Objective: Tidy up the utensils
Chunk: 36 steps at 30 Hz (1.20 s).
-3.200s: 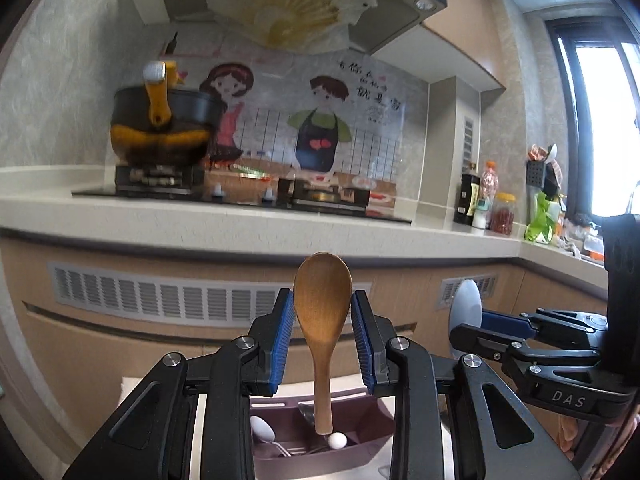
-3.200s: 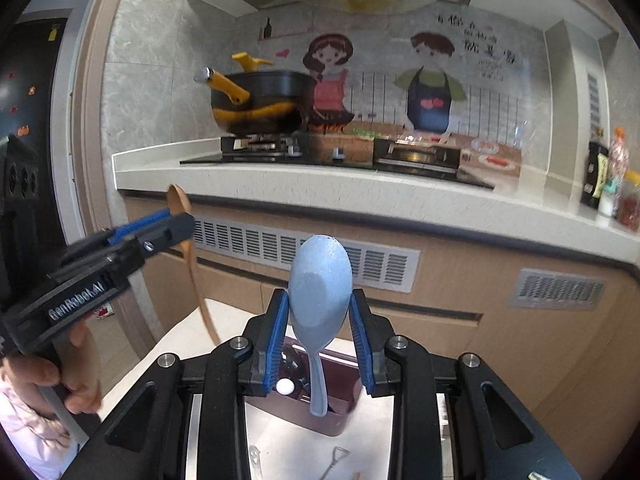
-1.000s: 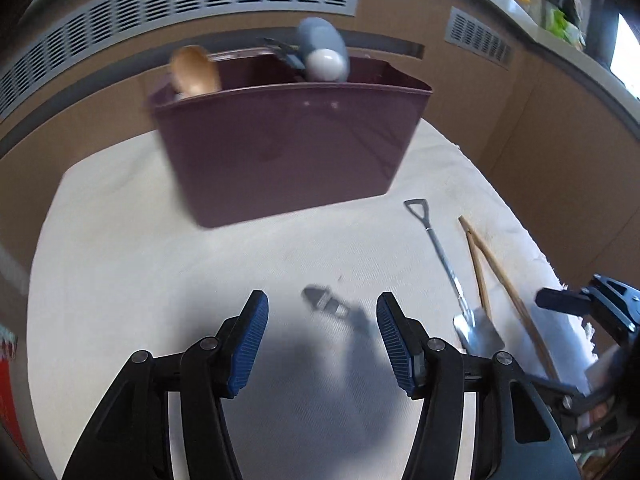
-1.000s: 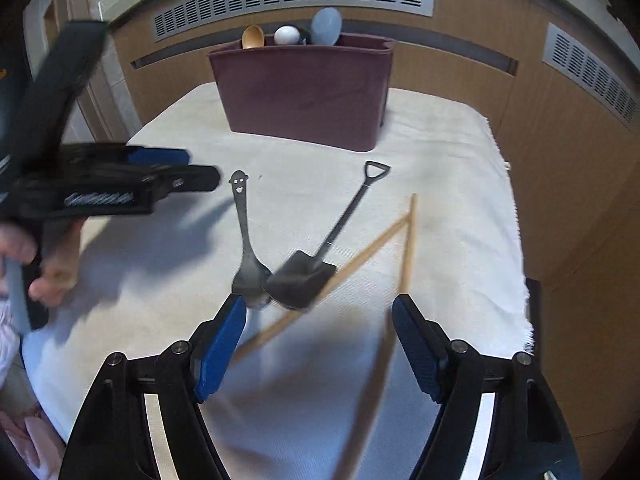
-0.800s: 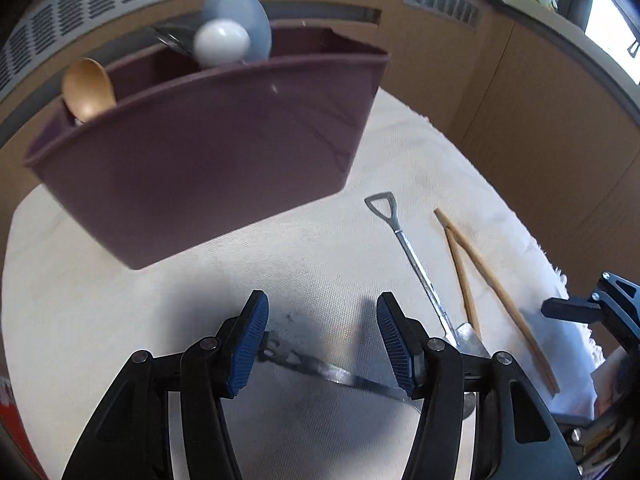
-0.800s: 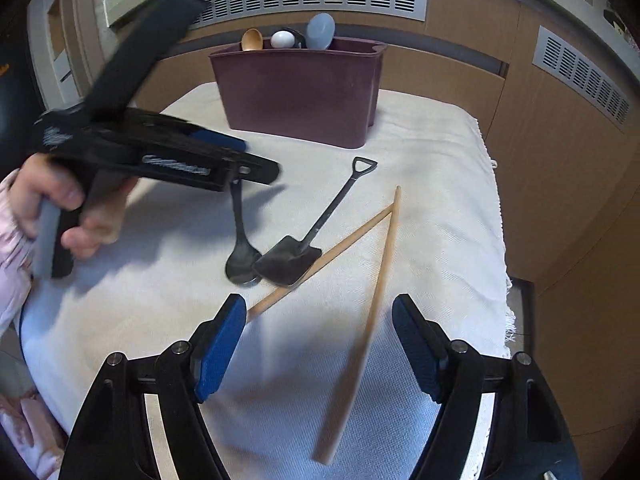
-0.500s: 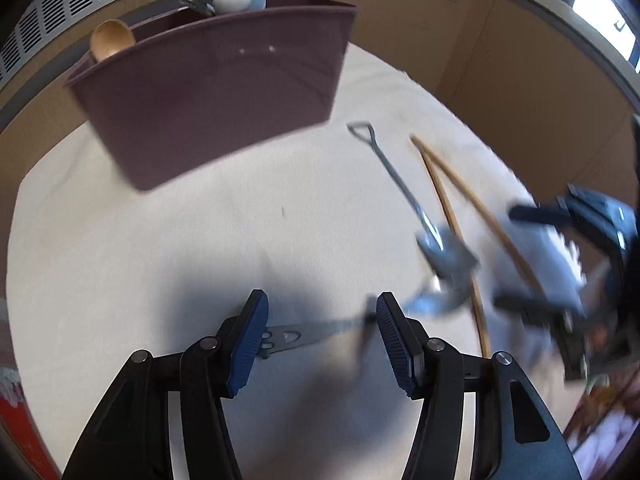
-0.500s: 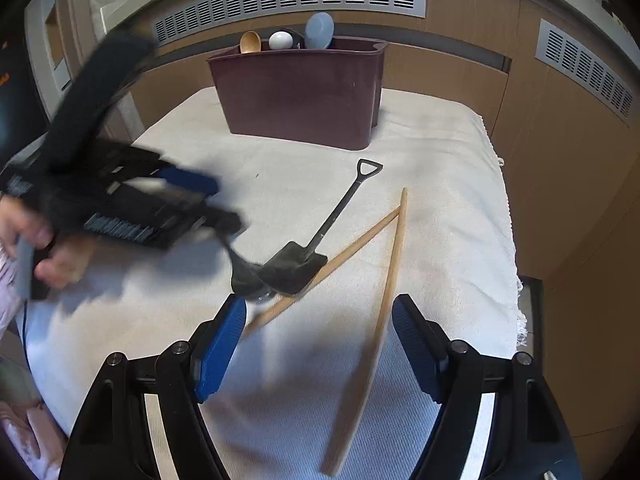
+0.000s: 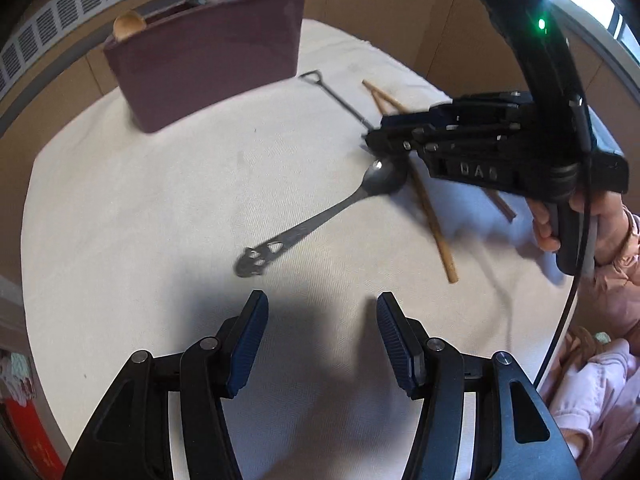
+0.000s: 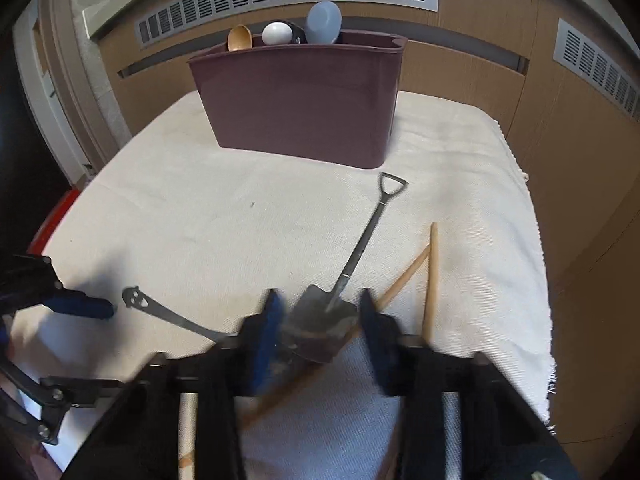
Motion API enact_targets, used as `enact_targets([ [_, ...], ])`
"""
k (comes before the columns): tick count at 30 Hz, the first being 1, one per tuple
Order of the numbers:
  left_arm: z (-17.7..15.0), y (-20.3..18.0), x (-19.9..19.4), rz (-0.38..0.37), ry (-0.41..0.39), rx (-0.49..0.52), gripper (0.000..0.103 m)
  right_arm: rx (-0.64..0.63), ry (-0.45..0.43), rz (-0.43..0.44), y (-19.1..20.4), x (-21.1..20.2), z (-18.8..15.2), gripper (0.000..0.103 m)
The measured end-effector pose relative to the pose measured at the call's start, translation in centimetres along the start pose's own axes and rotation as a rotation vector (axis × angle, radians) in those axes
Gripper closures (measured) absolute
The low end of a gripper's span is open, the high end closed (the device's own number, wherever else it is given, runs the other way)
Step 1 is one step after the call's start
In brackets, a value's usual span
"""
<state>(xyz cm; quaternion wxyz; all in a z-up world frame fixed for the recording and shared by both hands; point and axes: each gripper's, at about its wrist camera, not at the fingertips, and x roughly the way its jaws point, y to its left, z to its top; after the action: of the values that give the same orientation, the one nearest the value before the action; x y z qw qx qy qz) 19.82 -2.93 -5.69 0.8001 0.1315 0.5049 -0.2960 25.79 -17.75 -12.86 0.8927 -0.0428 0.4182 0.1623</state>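
The right gripper point(image 10: 320, 320) jaws have just been closing around the shovel spoon point(image 10: 326, 312) — bound for the holder point(image 10: 300, 112), it seems — while the left gripper point(image 9: 318, 338) is held apart, empty.

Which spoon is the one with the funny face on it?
Start at the dark purple bin on the white cloth. Nearer than it, left of the shovel-shaped spoon and the chopsticks, lies a grey metal spoon. Only its handle ends in a cut-out face.
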Motion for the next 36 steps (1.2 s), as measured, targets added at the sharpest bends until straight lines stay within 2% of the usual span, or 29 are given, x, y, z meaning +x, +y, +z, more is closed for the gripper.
enact_targets([
  [1,0.4,-0.2,-0.2,0.004,-0.010,0.012,0.046,-0.006,0.007,-0.003,-0.1,-0.2,-0.2,0.091],
  [5,2.9,-1.6,0.3,0.006,-0.036,0.083,0.046,-0.017,-0.001,-0.073,-1.5,-1.7,-1.4,0.092],
  [9,5.3,-3.3,3.1,0.007,0.020,0.208,0.046,0.034,0.003,-0.068,-3.8,-3.4,-2.7,0.091],
  [10,5.9,-3.8,3.9,0.009,0.048,0.236,0.046,0.043,-0.002,-0.063,-4.2,-3.8,-2.9,0.088],
  [13,7.1,-4.2,5.3,0.007,0.073,0.258,0.046,0.053,-0.015,-0.060,-5.1,-5.2,-3.9,0.087],
  [14,7.5,-4.2,5.4,0.002,0.073,0.251,0.047,0.054,-0.017,-0.058,-5.2,-5.4,-4.0,0.086],
  [16,8.1,-4.0,5.7,0.012,0.066,0.216,0.058,0.058,-0.024,-0.049,-5.3,-5.8,-4.3,0.081],
  [19,8.2,-3.0,5.7,0.030,0.052,0.139,0.070,0.053,-0.034,-0.030,-4.9,-5.8,-4.4,0.074],
  [26,4.8,2.5,3.5,0.232,0.007,-0.090,0.071,0.018,-0.044,0.029,-2.1,-4.4,-3.5,0.059],
  [27,4.1,3.3,3.1,0.233,0.004,-0.119,0.071,0.007,-0.044,0.031,-1.7,-4.1,-3.3,0.059],
  [30,2.5,4.7,2.3,0.172,0.005,-0.183,0.071,-0.034,-0.041,-0.001,-0.5,-2.9,-2.5,0.059],
  [33,1.7,4.4,1.8,0.145,-0.002,-0.168,0.071,-0.066,-0.018,-0.041,0.2,-1.3,-1.7,0.059],
  [36,1.4,4.3,1.0,0.091,-0.026,-0.146,0.071,-0.075,0.001,-0.038,0.4,-0.5,-1.4,0.061],
])
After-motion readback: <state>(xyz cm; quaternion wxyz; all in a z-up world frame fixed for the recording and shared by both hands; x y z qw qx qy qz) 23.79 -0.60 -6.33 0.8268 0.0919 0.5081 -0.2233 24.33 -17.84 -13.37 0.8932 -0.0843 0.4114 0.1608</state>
